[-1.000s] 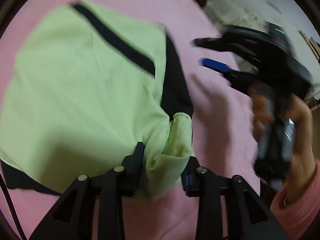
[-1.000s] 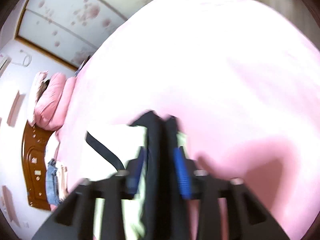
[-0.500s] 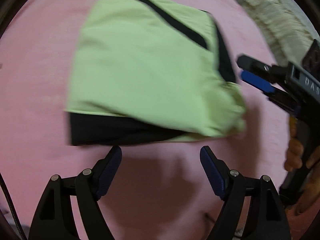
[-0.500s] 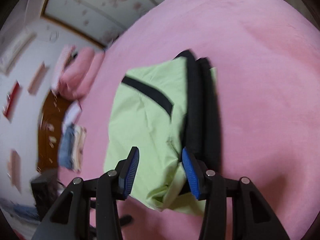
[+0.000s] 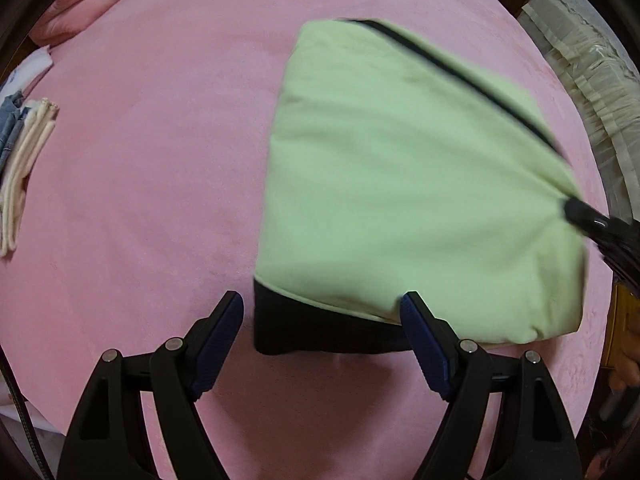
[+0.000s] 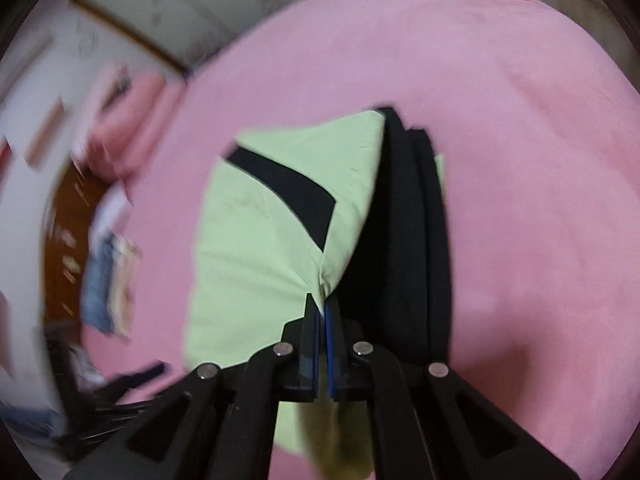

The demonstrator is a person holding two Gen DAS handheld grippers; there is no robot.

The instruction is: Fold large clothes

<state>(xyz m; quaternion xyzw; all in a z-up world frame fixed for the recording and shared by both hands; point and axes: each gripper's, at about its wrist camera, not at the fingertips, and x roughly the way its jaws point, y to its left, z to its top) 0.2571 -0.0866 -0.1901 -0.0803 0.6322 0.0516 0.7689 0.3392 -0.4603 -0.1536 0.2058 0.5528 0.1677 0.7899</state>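
A folded light-green garment (image 5: 400, 168) with black panels and a black stripe lies on the pink bed (image 5: 140, 200). My left gripper (image 5: 322, 308) hovers open over its near black corner (image 5: 288, 328), with the pads clear of the cloth. In the right wrist view the same garment (image 6: 260, 248) sits in the middle, its black layers (image 6: 404, 240) stacked along the right side. My right gripper (image 6: 322, 308) is shut on a pinch of green fabric at the garment's near edge. That gripper's dark tip (image 5: 588, 220) shows at the garment's right edge in the left wrist view.
A stack of folded clothes (image 5: 24, 152) lies at the bed's left edge, also blurred in the right wrist view as folded clothes (image 6: 108, 280). Pink pillows (image 5: 80, 4) sit at the far left. A pale lace curtain (image 5: 592, 80) hangs beyond the bed's right side.
My left gripper let go of the green fold, opened wide and drew back toward the near black corner. My right gripper closed from open onto the garment's near edge.
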